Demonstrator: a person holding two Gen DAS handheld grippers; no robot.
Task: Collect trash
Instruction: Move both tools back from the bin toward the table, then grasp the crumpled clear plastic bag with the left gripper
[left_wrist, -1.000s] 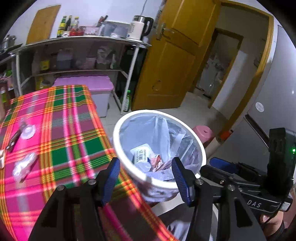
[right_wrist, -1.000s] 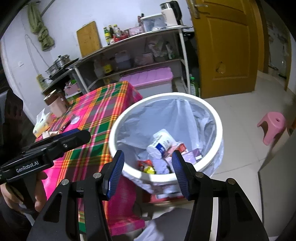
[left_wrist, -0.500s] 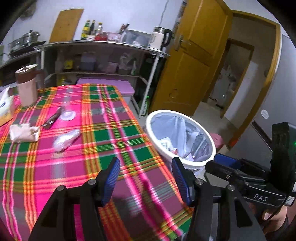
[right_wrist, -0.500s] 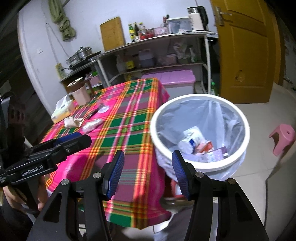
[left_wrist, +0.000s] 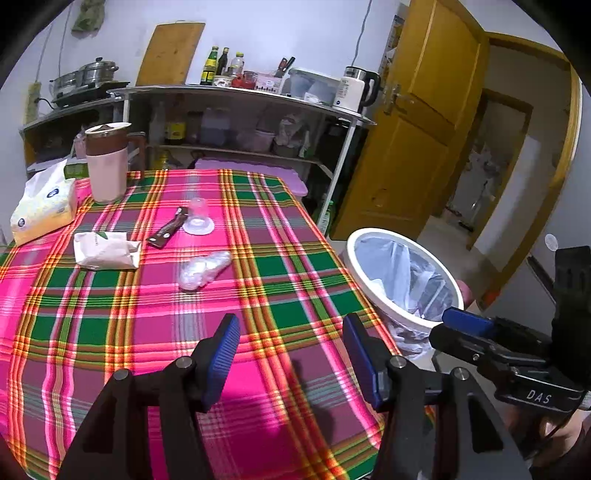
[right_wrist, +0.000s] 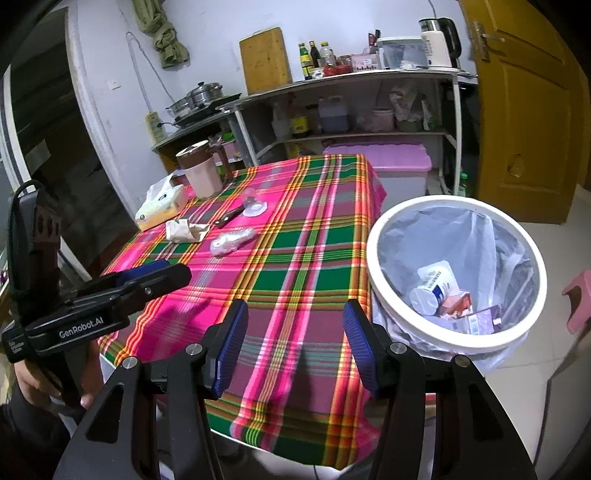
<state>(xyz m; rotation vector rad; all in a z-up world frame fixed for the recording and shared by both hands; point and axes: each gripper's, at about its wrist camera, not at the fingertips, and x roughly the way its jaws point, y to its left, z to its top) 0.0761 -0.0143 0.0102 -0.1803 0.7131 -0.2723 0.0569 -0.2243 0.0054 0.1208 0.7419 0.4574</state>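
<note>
On the plaid tablecloth (left_wrist: 155, 317) lie a crumpled clear plastic wrapper (left_wrist: 204, 270), a beige paper packet (left_wrist: 105, 254), a dark brown wrapper strip (left_wrist: 167, 232) and an upturned clear plastic cup (left_wrist: 198, 218). The same wrapper (right_wrist: 232, 240), packet (right_wrist: 184, 230) and cup (right_wrist: 253, 204) show in the right wrist view. A white bin (right_wrist: 456, 271) with a clear liner stands beside the table and holds a white bottle and packets. My left gripper (left_wrist: 291, 354) is open over the near cloth, nothing between its fingers. My right gripper (right_wrist: 293, 345) is open too, over the table's near edge.
A tissue box (left_wrist: 43, 206) and a brown-lidded jug (left_wrist: 107, 164) stand at the table's far left. Behind are metal shelves (left_wrist: 236, 110) with bottles and a kettle, a pink-lidded storage box (right_wrist: 384, 162), a yellow door (left_wrist: 413, 140) and a pink stool (right_wrist: 580, 299).
Both views swung from the bin toward the table. The bin slid to the right in each view and the trash on the cloth came into plain sight. Both grippers stayed open.
</note>
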